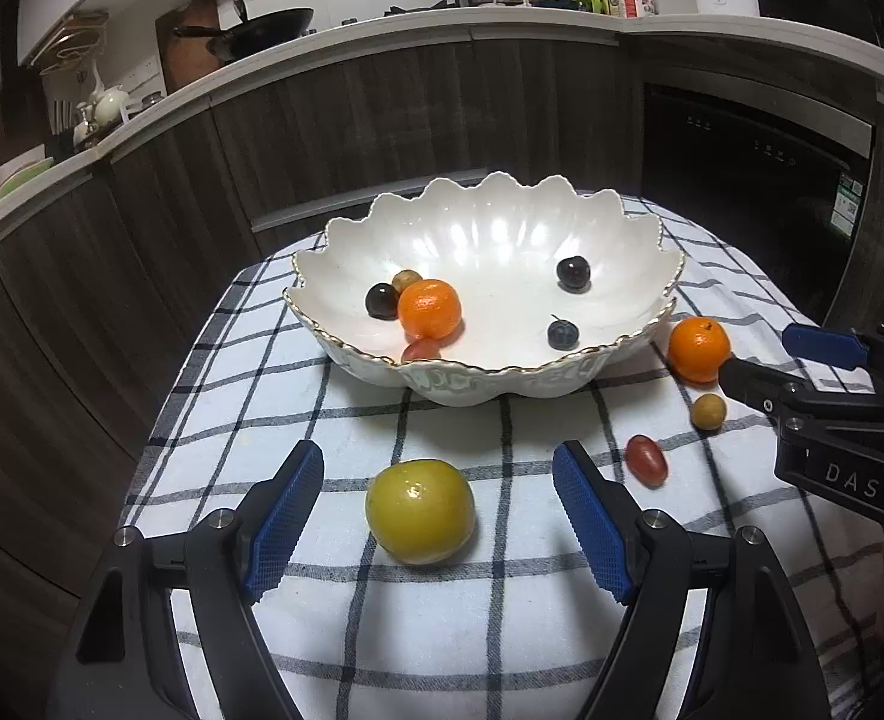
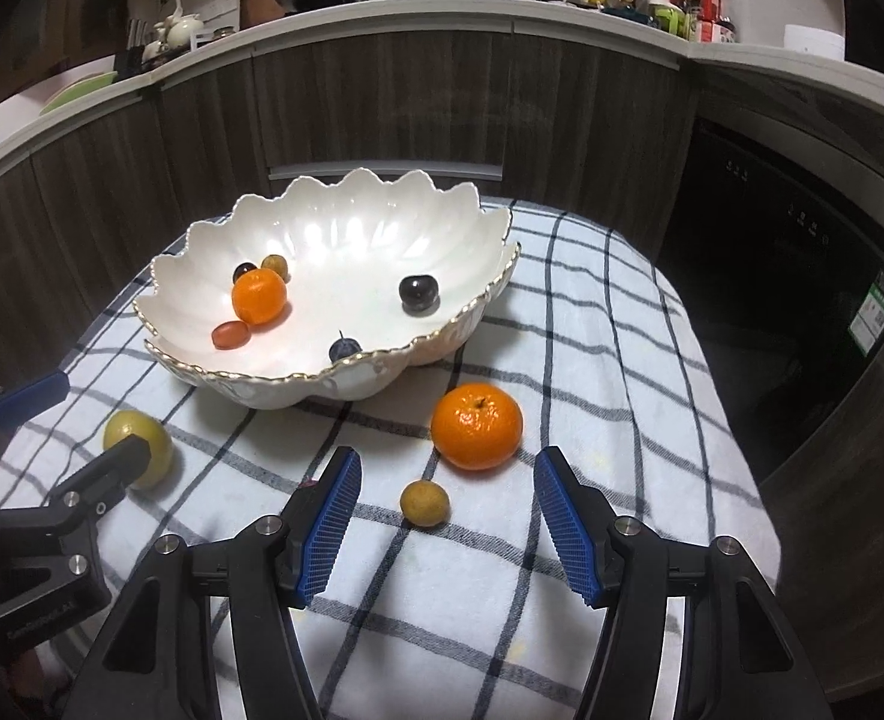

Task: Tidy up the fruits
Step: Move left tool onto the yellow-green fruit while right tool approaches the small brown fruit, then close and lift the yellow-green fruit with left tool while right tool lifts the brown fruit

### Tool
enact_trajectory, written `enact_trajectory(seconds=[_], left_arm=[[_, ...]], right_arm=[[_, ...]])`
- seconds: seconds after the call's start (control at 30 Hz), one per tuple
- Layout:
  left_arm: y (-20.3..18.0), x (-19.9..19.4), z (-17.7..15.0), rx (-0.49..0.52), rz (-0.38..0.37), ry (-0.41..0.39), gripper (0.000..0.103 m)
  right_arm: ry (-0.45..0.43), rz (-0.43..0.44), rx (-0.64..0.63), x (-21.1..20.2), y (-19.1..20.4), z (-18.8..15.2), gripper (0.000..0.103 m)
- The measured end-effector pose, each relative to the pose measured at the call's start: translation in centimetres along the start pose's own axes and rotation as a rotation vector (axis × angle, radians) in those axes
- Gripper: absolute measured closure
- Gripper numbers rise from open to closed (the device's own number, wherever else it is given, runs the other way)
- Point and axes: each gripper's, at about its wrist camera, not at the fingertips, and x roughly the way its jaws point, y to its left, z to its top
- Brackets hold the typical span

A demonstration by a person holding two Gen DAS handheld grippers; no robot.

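A white scalloped bowl [image 1: 502, 369] [image 2: 298, 378] stands on a checked cloth. It holds a mandarin [image 1: 430, 309], two dark cherries, a blueberry [image 1: 563, 333], a red grape tomato and a small brown fruit. My left gripper [image 1: 439, 453] is open, its blue pads either side of a yellow-green fruit [image 1: 421, 510] without touching it. My right gripper [image 2: 448, 457] is open over a small tan fruit [image 2: 424, 502], just short of a mandarin [image 2: 477, 426] on the cloth. A red grape tomato [image 1: 646, 459] lies between the two grippers, mostly hidden in the right wrist view.
The checked cloth [image 1: 346, 600] covers a small table that drops off at the left, right and far sides. Dark wood cabinets and a white counter with a wok [image 1: 268, 27] and bottles curve behind. A black oven front [image 2: 790, 276] is at the right.
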Motion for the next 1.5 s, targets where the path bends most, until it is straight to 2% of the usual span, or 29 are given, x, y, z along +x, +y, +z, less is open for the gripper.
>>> enact_trajectory(seconds=[0.57,0.83,0.9,1.07,1.17,1.23,1.4,1.5], left_arm=[[1.2,2.8,-1.0,-0.034,-0.002,0.050,0.025],[1.1,3.9,-1.4,-0.040,-0.021,0.082,0.035],[1.2,4.1,-1.6,-0.049,-0.027,0.093,0.036],[1.3,4.6,-1.8,-0.053,-0.034,0.107,0.041],[1.3,4.9,-2.0,-0.057,-0.042,0.118,0.043],[1.2,5.1,-2.1,-0.055,-0.044,0.126,0.049],[1.4,5.3,-2.2,-0.056,-0.039,0.131,0.055],[1.3,5.3,-2.2,-0.047,-0.034,0.130,0.055]], right_arm=[[0.041,-0.004,0.011,2.3,1.1,-1.5,0.042],[0.062,0.000,0.032,3.3,0.9,-1.5,0.043],[0.072,0.008,0.036,3.6,0.9,-1.6,0.050],[0.092,0.012,0.037,4.4,1.0,-1.7,0.054],[0.104,0.017,0.038,4.7,1.0,-1.8,0.062],[0.113,0.021,0.038,4.9,1.0,-1.9,0.064],[0.111,0.022,0.036,4.9,1.0,-1.9,0.078],[0.111,0.022,0.038,4.9,1.0,-1.9,0.078]])
